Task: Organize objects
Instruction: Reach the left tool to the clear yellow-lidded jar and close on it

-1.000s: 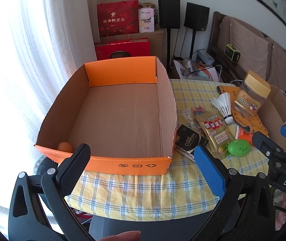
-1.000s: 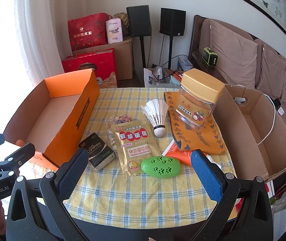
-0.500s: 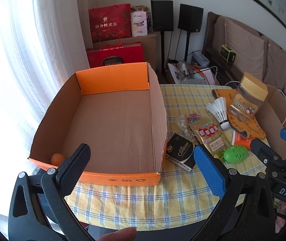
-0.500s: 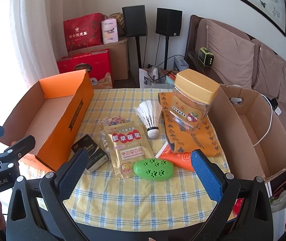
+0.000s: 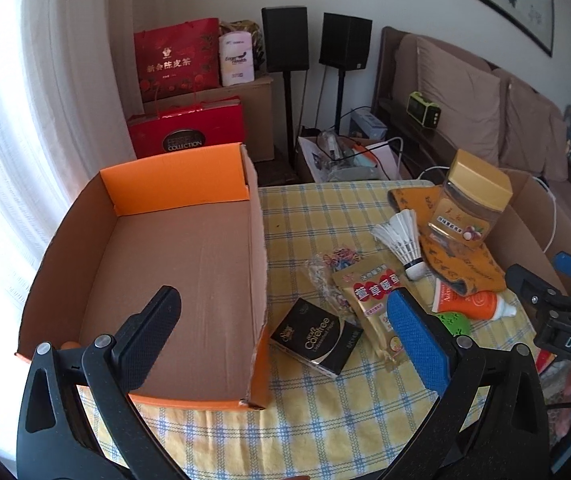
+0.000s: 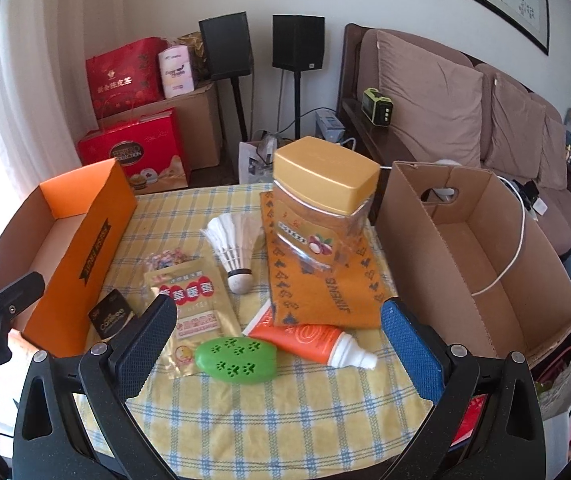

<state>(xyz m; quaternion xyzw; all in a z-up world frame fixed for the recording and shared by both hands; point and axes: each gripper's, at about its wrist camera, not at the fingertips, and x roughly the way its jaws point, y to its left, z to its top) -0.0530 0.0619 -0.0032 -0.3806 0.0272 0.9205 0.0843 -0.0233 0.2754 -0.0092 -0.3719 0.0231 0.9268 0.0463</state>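
**Nothing picked up yet, both grippers just lining up**

Looks like the very start of the sorting: everything's loose on the worktop [image 6: 285, 412] and, as far as I can tell, nothing has been boxed. Both sets of fingers are spread wide and empty.

Right wrist view, near to far: the right gripper [image 6: 277, 344] fills the bottom of the frame, hovering just over the green paw-print case [image 6: 237, 361] at lower centre, with the orange tube [image 6: 309, 340] right beside it. Behind those, the gold sachet [image 6: 189, 304] and black compact box [image 6: 111, 314] on the left, the shuttlecock [image 6: 233, 248] mid-frame, then the yellow-lidded jar [image 6: 321, 208] standing upright on an orange cloth [image 6: 325, 292]. A plain brown box [image 6: 485, 260] takes the right side.

Left wrist view: the left gripper [image 5: 285, 336] sits low in frame, straddling the near right wall of the orange box [image 5: 181, 264], which fills the left half.

My guess is the green case goes first. That needs the right gripper to drop lower, centre on it, close across the narrow side, then carry it to a box. It's smooth and rounded, so it might squirt out.
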